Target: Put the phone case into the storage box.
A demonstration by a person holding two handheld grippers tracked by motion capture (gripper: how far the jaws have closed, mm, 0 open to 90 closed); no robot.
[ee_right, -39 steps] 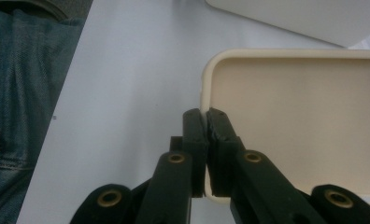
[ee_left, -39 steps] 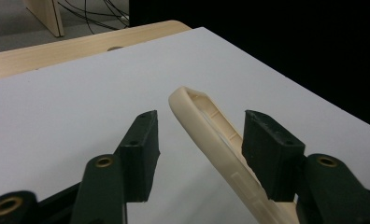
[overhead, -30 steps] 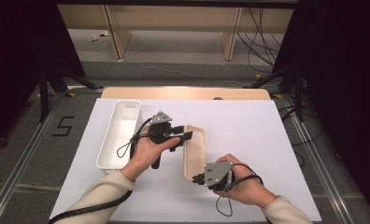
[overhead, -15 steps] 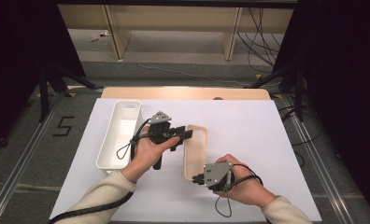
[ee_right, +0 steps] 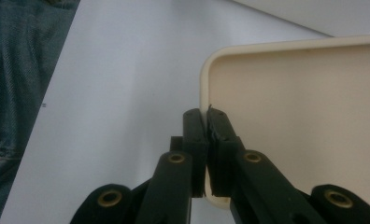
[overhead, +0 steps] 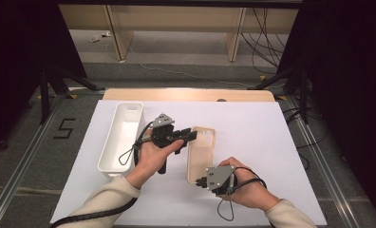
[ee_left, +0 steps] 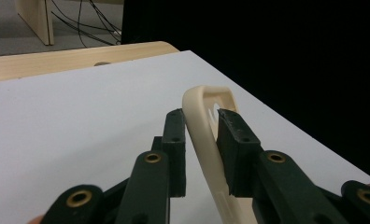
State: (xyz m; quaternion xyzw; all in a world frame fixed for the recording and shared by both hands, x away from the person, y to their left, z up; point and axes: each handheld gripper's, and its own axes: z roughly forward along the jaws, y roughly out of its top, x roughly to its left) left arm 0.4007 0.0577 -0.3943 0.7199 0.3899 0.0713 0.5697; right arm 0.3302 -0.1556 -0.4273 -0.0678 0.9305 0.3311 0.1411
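Phone case (overhead: 201, 154), cream, smooth, rounded corners w/ camera cutout, lies mid-table on white sheet (overhead: 252, 137), just right of white oblong bin (overhead: 121, 137). Left gripper (ee_left: 202, 135) reaches in from the left, jaws parted astride case's raised rim, not clenched. Right gripper (ee_right: 207, 122) clamped tight on case's near edge. Floor tape reads "5" (overhead: 65, 128).

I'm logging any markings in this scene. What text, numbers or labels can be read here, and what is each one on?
"5": dark mark on the grey floor left of the table, in the high view.
No print can be made out on the phone case, the white bin, the left gripper or the right gripper.
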